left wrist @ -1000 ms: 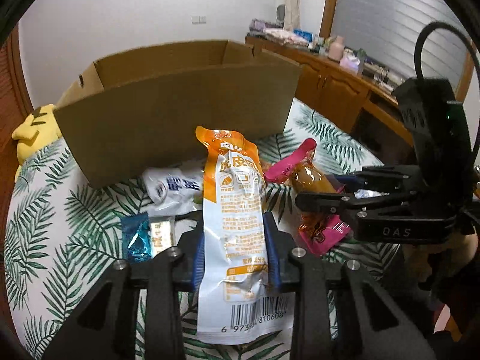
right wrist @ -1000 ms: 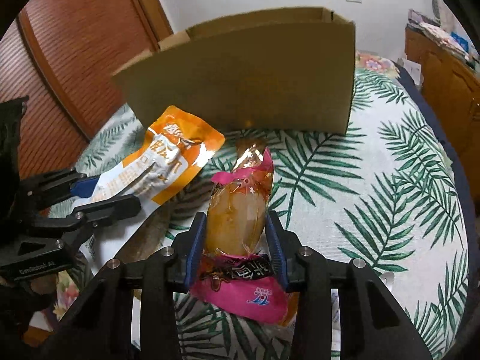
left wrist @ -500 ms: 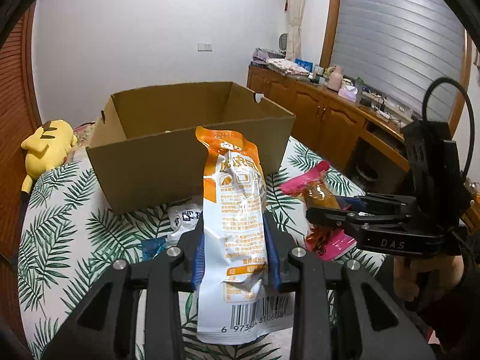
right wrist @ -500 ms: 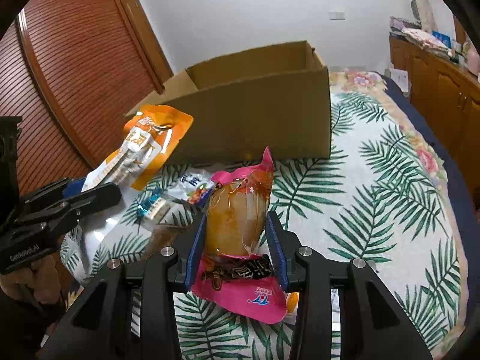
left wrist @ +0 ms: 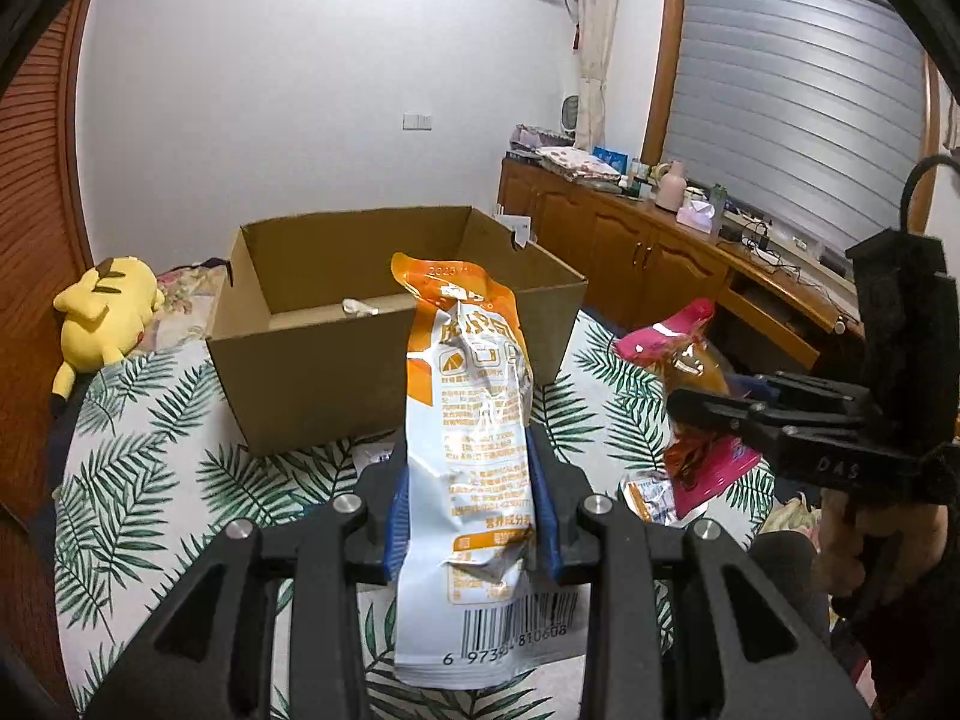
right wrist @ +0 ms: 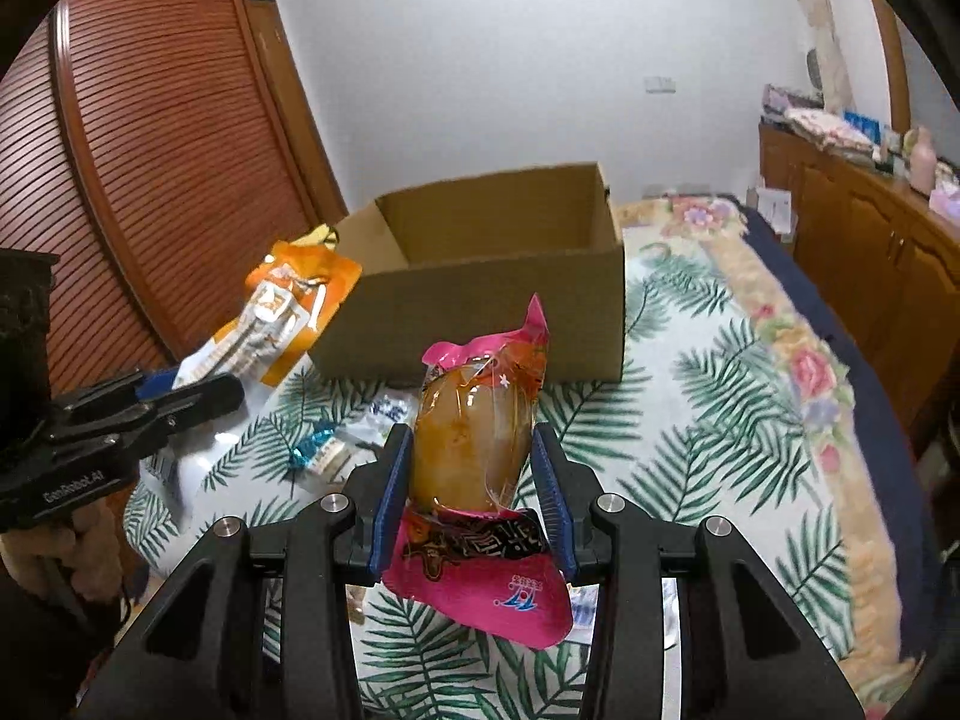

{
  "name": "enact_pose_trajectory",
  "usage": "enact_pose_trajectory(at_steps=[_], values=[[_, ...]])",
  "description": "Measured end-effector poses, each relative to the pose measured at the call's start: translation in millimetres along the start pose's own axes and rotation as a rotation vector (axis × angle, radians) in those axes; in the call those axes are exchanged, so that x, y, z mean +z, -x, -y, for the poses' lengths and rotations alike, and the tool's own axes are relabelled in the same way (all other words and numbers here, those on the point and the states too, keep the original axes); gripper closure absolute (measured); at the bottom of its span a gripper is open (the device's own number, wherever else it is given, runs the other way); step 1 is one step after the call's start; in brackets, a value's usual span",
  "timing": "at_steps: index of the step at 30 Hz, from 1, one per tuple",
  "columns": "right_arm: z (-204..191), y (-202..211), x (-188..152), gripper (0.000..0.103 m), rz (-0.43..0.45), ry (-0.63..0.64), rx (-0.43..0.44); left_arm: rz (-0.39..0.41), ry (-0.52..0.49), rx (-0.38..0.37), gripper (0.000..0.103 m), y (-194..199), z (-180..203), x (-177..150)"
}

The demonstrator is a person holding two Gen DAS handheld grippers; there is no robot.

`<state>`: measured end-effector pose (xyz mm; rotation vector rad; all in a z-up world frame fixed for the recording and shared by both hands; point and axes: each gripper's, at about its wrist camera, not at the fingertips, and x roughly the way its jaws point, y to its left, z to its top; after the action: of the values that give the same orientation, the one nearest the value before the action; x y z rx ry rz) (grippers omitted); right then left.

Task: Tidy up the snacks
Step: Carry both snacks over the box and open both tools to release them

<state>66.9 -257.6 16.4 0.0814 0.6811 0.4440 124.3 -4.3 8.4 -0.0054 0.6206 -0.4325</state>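
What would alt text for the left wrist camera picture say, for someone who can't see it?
A handheld left gripper clamps an orange and white snack packet upright above a leaf-print bedspread, with an open cardboard box just behind it. To the right, the right gripper holds a pink-wrapped snack; a yellow plush toy lies at left.
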Motion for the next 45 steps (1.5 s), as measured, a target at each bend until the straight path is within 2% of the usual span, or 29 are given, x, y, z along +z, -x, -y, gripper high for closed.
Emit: enact_pose_trajectory(at_steps=[12,20,33,45], values=[[-13.3,30.1,29.1,0.063,0.082,0.061,-0.031,0.075,0.006,-0.007,0.072,20.3,-3.0,21.9],[-11.6,28.0,43.1,0.063,0.107,0.077,-0.041,0.107,0.015,-0.014,0.072,18.5,-12.1,36.9],[-2.1,-7.2,82.2,0.063,0.122,0.108,-0.057,0.145,0.002,-0.026,0.072,-16.9,-37.8,73.9],[-2.4,-57.6,126.4,0.063,0.135,0.176,-0.056,0.146,-0.004,0.026,0.072,-64.9,-77.9,106.7]])
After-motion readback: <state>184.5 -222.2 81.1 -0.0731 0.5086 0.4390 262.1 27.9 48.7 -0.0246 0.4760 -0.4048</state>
